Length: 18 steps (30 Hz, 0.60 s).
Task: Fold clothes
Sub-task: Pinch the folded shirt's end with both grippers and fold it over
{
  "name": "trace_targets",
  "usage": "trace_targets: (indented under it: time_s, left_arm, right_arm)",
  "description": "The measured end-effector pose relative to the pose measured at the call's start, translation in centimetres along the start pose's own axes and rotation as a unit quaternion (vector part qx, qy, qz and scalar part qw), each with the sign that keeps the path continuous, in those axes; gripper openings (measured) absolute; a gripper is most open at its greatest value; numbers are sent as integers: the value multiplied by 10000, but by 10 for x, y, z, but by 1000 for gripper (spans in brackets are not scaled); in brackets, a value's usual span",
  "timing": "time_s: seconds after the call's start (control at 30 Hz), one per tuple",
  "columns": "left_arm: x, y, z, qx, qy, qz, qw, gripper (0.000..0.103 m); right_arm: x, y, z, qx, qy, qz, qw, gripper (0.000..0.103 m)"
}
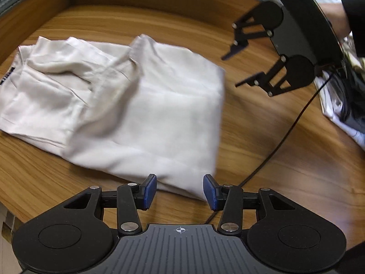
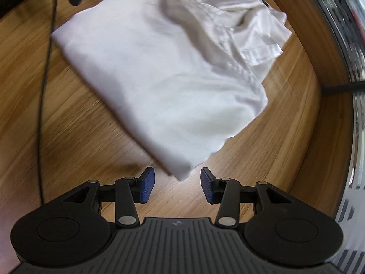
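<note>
A pale cream garment (image 1: 127, 105) lies partly folded on the wooden table (image 1: 262, 148), smooth on its right half and rumpled on its left. My left gripper (image 1: 179, 191) hovers over the garment's near edge, open, with its blue pads clear of the cloth. The right gripper (image 1: 232, 70) shows in the left wrist view beyond the garment's right edge, open and empty. In the right wrist view the garment (image 2: 164, 80) spreads ahead, and my right gripper (image 2: 177, 187) stands open just above its near corner, not pinching it.
A black cable (image 1: 285, 134) runs across the table right of the garment, also the cable (image 2: 44, 86) at left in the right wrist view. A pile of other clothes (image 1: 342, 105) sits at the right edge. A raised wooden rim (image 2: 319, 52) bounds the table.
</note>
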State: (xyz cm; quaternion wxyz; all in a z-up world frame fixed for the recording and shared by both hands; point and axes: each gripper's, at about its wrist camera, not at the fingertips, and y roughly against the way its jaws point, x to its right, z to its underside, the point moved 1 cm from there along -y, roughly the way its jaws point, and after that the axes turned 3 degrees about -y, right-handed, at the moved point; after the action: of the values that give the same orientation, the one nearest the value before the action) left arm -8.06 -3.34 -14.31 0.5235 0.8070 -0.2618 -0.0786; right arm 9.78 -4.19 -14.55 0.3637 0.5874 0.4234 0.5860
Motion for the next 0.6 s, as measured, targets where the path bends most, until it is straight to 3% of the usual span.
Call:
trace_targets:
  time_s: [0.37, 0.43, 0.47, 0.5, 0.53, 0.6]
  left_arm:
    - [48, -30, -4, -241, -442, -1195, 9916, 48]
    - [49, -32, -3, -268, -425, -1320, 9900, 48]
    - [48, -32, -3, -270, -389, -1334, 9899, 42]
    - [47, -31, -3, -260, -319, -1298, 9907, 20]
    - [46, -29, -3, -246, -235, -1241, 9917, 10]
    - [44, -24, -6, -210, -137, -1125, 9933, 6]
  right_arm:
    - [-10, -15, -7, 451, 753, 306, 9957, 49]
    - [-8, -19, -8, 493, 814, 376, 9948, 41]
    - [-7, -21, -8, 500, 831, 395, 9945, 35]
    - [-6, -22, -8, 509, 817, 408, 9945, 24]
    - [-5, -22, -8, 537, 760, 400, 9949, 13]
    - [-4, -19, -6, 624, 595, 403, 9955, 6]
